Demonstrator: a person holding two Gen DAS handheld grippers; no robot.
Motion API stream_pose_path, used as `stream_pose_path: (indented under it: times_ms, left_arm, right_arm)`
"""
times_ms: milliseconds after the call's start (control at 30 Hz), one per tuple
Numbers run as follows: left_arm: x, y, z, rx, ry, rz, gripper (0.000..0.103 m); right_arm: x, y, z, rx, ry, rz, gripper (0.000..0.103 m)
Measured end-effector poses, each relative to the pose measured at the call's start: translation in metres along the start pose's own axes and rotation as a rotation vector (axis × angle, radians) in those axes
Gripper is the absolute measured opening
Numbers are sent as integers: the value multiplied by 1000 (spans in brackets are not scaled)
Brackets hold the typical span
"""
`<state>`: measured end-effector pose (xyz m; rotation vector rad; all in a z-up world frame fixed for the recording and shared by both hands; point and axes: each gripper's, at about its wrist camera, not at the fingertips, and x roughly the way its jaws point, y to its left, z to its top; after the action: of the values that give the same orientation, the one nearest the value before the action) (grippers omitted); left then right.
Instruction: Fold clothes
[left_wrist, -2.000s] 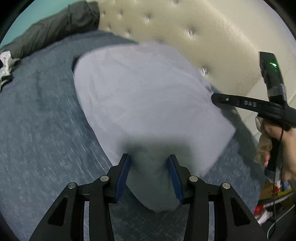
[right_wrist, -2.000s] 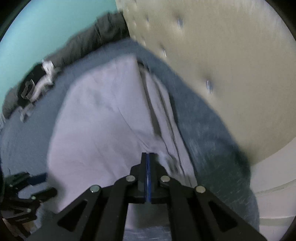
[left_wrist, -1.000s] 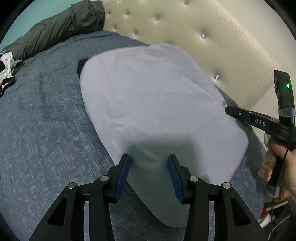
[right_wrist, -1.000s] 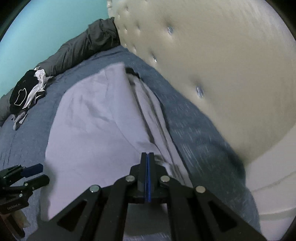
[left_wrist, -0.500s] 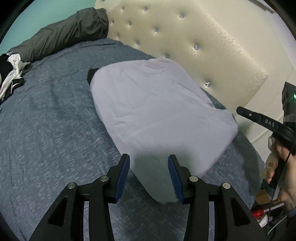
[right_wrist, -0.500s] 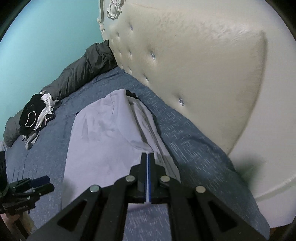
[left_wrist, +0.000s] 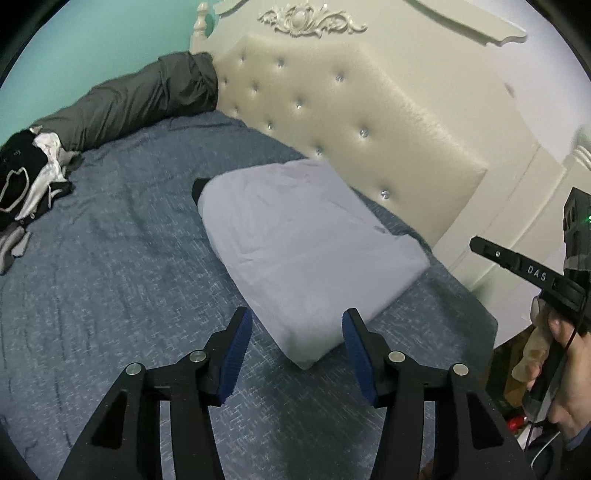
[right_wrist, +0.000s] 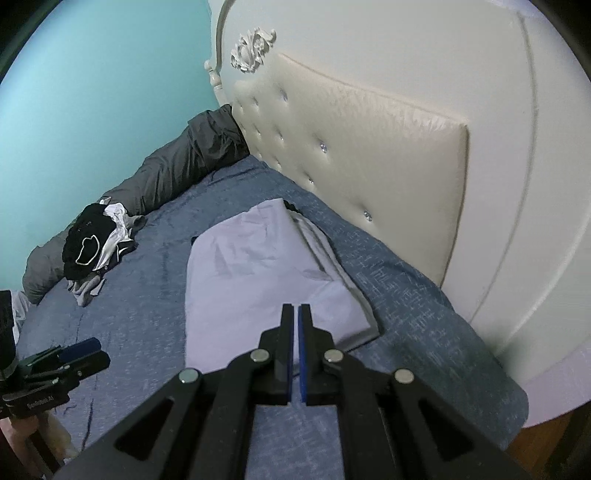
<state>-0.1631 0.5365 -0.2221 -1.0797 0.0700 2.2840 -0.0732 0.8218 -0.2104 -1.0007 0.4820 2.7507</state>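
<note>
One folded lilac garment (left_wrist: 306, 243) lies on one bed (left_wrist: 110, 295). One heap of black and white clothes (right_wrist: 94, 245), one grey bolster (left_wrist: 129, 99), one tufted headboard (left_wrist: 351, 122), two tools.

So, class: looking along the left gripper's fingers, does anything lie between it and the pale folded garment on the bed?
Nothing visible does. The left gripper stands open, and only bare blue bedcover lies before the folded garment. The black-and-white clothes pile sits far aside.
</note>
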Motion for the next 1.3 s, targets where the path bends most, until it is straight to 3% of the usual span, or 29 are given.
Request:
stream_pose_path:
  times_ms: [600, 867, 1033, 1233, 1300]
  left_arm:
    - [-105, -16, -10, 26, -112, 17, 67]
    - [-141, -19, -19, 37, -151, 18, 78]
    - [-158, -22, -25, 42, -167, 19, 80]
    - [-176, -27, -34, 57, -182, 21, 85]
    - [-184, -28, -37, 60, -188, 16, 87]
  right_arm:
    - [-98, 47, -19, -4, -39, -28, 2]
    - [-136, 69, -31, -2, -50, -16, 3]
    - [-156, 78, -39, 2, -58, -15, 15]
    - [-179, 91, -48, -9, -70, -14, 18]
    - [-187, 97, -51, -15, -76, -20, 29]
